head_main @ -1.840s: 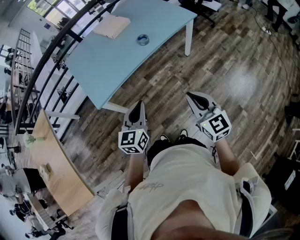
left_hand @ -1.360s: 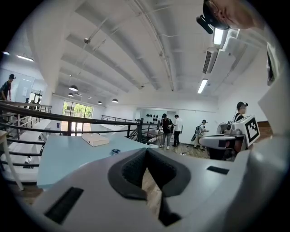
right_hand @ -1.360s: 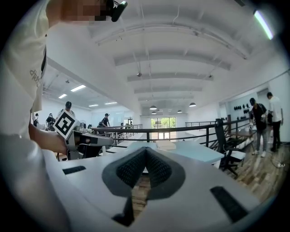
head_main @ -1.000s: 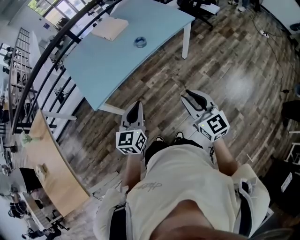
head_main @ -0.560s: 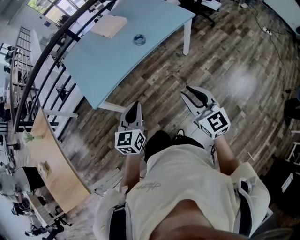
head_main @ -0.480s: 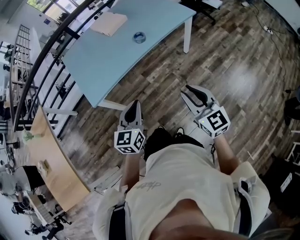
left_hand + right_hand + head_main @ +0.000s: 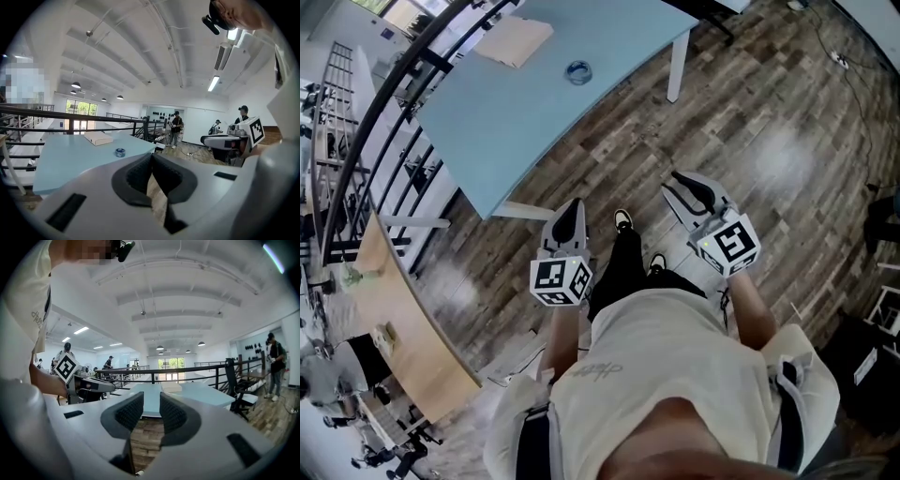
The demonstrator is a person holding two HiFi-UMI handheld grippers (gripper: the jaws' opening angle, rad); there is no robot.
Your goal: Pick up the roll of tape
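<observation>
The roll of tape (image 7: 578, 71) is a small blue ring lying on the light-blue table (image 7: 506, 122), far ahead of both grippers. In the left gripper view the tape (image 7: 120, 152) sits near the table's front edge, close to a flat cardboard box (image 7: 98, 138). My left gripper (image 7: 572, 210) is held over the wooden floor, its pads meeting at the tips, with nothing in it. My right gripper (image 7: 686, 191) is level with it on the right. Its jaws have just been opening and stand apart with nothing between them (image 7: 151, 411).
A flat box (image 7: 514, 40) lies at the table's far side. A black railing (image 7: 384, 122) runs behind the table, and a wooden desk (image 7: 403, 319) stands at the left. My leg and shoe (image 7: 622, 223) are between the grippers. People stand far off (image 7: 176, 127).
I have stepped toward the table: a leg and shoe now show between the grippers. Both grippers have drifted forward a little. The right jaws stand slightly wider apart.
</observation>
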